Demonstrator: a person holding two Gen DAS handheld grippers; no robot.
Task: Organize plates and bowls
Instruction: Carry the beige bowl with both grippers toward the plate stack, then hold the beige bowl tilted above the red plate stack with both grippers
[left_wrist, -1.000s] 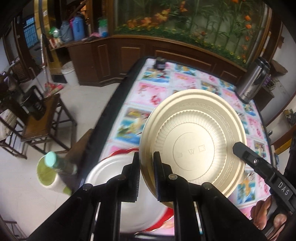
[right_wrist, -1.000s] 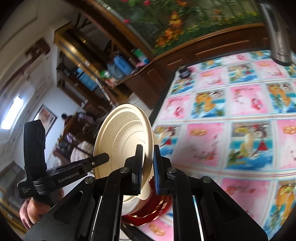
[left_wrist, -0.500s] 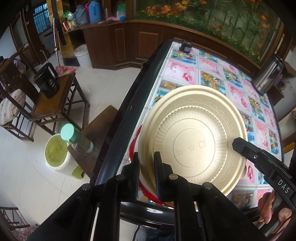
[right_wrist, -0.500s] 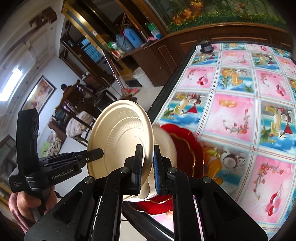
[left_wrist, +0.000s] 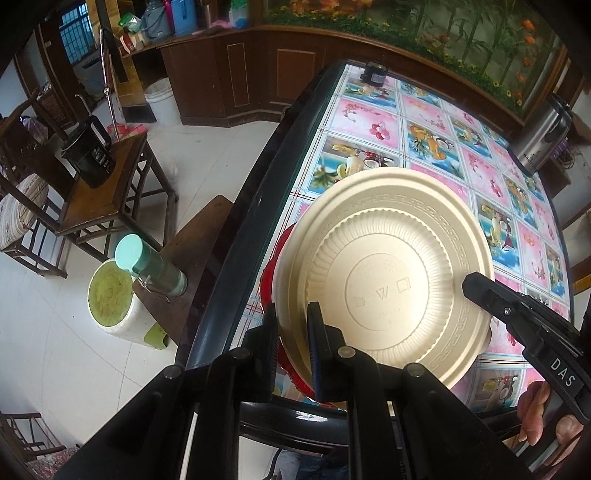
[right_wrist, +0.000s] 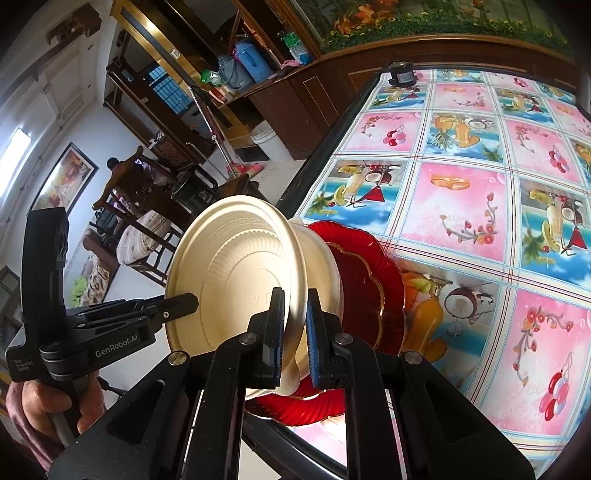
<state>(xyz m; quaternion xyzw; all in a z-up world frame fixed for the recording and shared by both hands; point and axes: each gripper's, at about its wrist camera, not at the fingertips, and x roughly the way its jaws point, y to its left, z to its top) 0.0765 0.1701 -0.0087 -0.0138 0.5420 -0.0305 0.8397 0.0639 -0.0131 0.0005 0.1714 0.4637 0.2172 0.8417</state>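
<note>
Plates number two: one cream plate (left_wrist: 388, 280) held upside down, and one red plate (right_wrist: 365, 291) on the surface (right_wrist: 461, 206) edge under it. Left gripper (left_wrist: 291, 350) fingers close on its rim at 6 o'clock; right gripper (right_wrist: 294, 332) fingers close on the rim too. Steel flask (left_wrist: 543, 136) stands at 2 o'clock. The cream plate hides most of the red plate; something cream lies between them, unclear.

Left gripper (left_wrist: 291, 347) clamps the cream plate (left_wrist: 384, 284) rim at 6 o'clock; right gripper (left_wrist: 476, 284) touches it at 3 o'clock.
</note>
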